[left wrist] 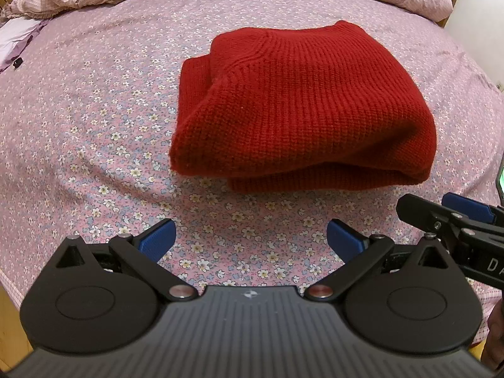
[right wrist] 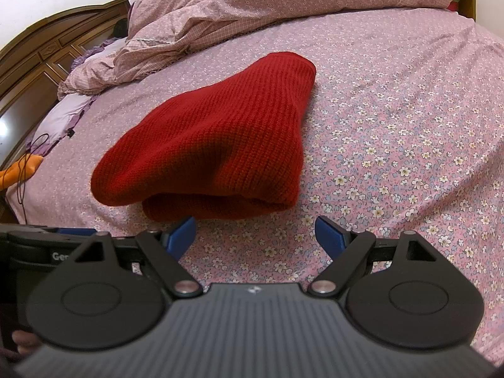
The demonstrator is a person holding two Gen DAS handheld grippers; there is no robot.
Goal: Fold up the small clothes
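Note:
A red knitted sweater [left wrist: 302, 104] lies folded into a thick bundle on the flowered bed sheet [left wrist: 94, 132]. My left gripper [left wrist: 250, 239] hangs open just in front of its near folded edge, blue pads wide apart with only sheet between them. In the right wrist view the same sweater [right wrist: 214, 145] lies ahead and slightly left. My right gripper [right wrist: 255, 236] is open too, its left fingertip close to the sweater's near edge, nothing held. The right gripper [left wrist: 441, 211] also shows at the right edge of the left wrist view.
A crumpled pink duvet [right wrist: 252, 9] is piled at the far side of the bed. A wooden headboard [right wrist: 37, 53], a lilac pillow [right wrist: 60, 116], a black cable [right wrist: 28, 157] and an orange object [right wrist: 19, 173] lie to the left.

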